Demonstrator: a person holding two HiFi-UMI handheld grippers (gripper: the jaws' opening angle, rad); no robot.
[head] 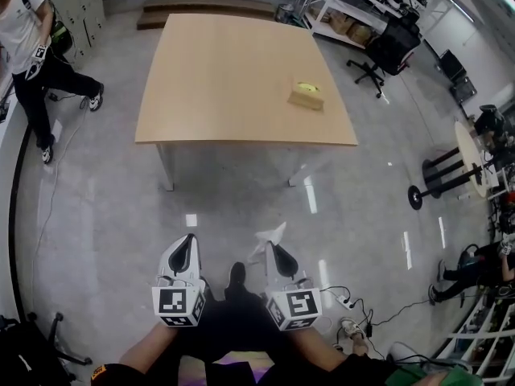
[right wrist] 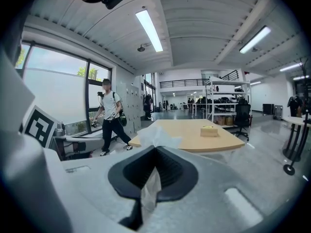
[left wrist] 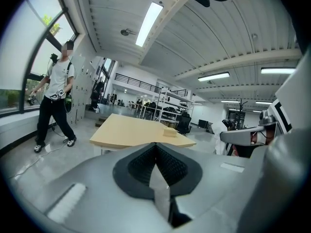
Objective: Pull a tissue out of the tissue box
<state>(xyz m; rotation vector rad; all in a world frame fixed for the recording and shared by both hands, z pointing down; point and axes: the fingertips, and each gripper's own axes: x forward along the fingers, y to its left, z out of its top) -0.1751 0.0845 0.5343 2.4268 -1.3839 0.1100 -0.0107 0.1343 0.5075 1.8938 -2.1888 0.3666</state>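
Observation:
The tan tissue box (head: 306, 95) sits near the right edge of a wooden table (head: 233, 71), well ahead of both grippers. Over the grey floor, my right gripper (head: 274, 249) is shut on a white tissue (head: 273, 233) that sticks out past its tips. The right gripper view shows the tissue (right wrist: 162, 136) crumpled above the closed jaws, with the box (right wrist: 209, 131) far off on the table (right wrist: 189, 140). My left gripper (head: 189, 240) hangs beside it, shut, with nothing seen in it. In the left gripper view the box (left wrist: 170, 132) is a small shape on the distant table.
A person (head: 28, 47) in a white shirt walks at the left by the lockers. An office chair (head: 386, 55) and shelves stand beyond the table's right side. At the right is a round table on a black stand (head: 471, 155). Cables and a power strip (head: 346, 302) lie on the floor.

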